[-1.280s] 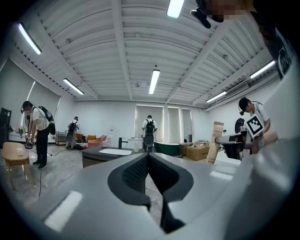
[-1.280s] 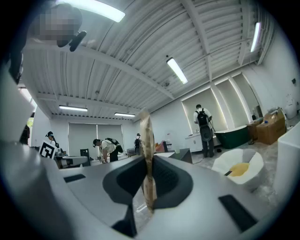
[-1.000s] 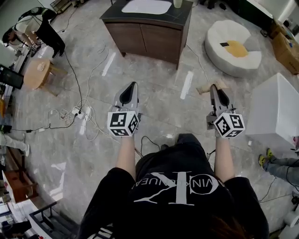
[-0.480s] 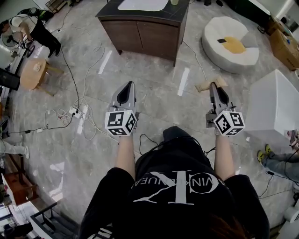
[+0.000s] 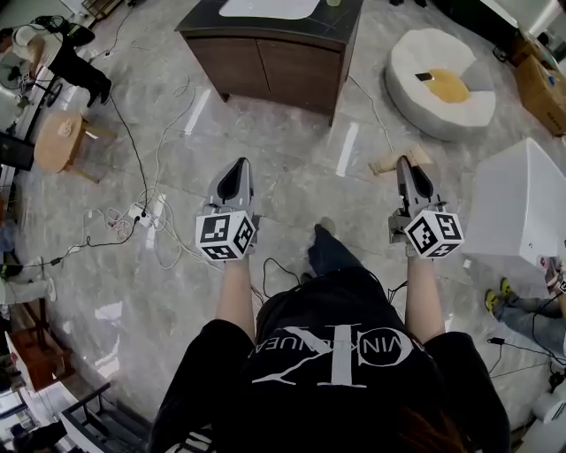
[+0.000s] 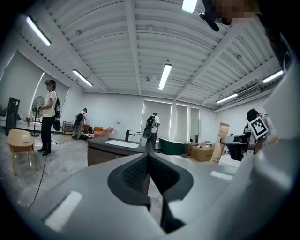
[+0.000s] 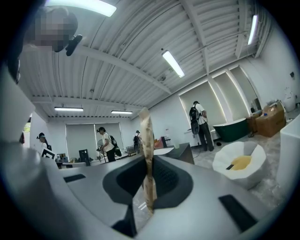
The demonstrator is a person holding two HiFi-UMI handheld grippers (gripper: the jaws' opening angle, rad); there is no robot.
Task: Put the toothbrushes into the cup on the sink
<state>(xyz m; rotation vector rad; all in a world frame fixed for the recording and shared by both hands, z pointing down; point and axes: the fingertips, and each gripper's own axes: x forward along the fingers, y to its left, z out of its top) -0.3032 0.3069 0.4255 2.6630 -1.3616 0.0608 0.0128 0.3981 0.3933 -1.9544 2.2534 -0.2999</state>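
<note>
**While the right gripper (image 5: 405,165) clamps a toothbrush (image 5: 385,165), the cup (image 5: 332,3) stands far off**

Where the person's black shirt (image 5: 336,363) fills the near edge, both forearms reach forward over the marble floor (image 5: 292,186). The left gripper (image 5: 237,168) has its fingers pressed together with nothing between them. The right gripper's fingers are closed on the tan toothbrush. From the head view its long axis runs left to right across the fingertips, and most of it sticks out to the left. In the right gripper view it shows as a thin strip on edge, standing upright.

Compared with half a second ago, a dark trouser leg (image 5: 329,252) now steps forward between the arms. The sink cabinet (image 5: 292,62) sits closer to the far edge of the frame, so less of its white basin (image 5: 265,7) shows. Both grippers sit in much the same spots in the frame.

Cables and a power strip (image 5: 146,212) trail over the floor at left, beside a round wooden table (image 5: 57,142). A white box (image 5: 522,208) stands at right, with a white round cushion (image 5: 439,84) farther off. Bare floor lies between the grippers and the cabinet, where the cup is at the far right of the top.
</note>
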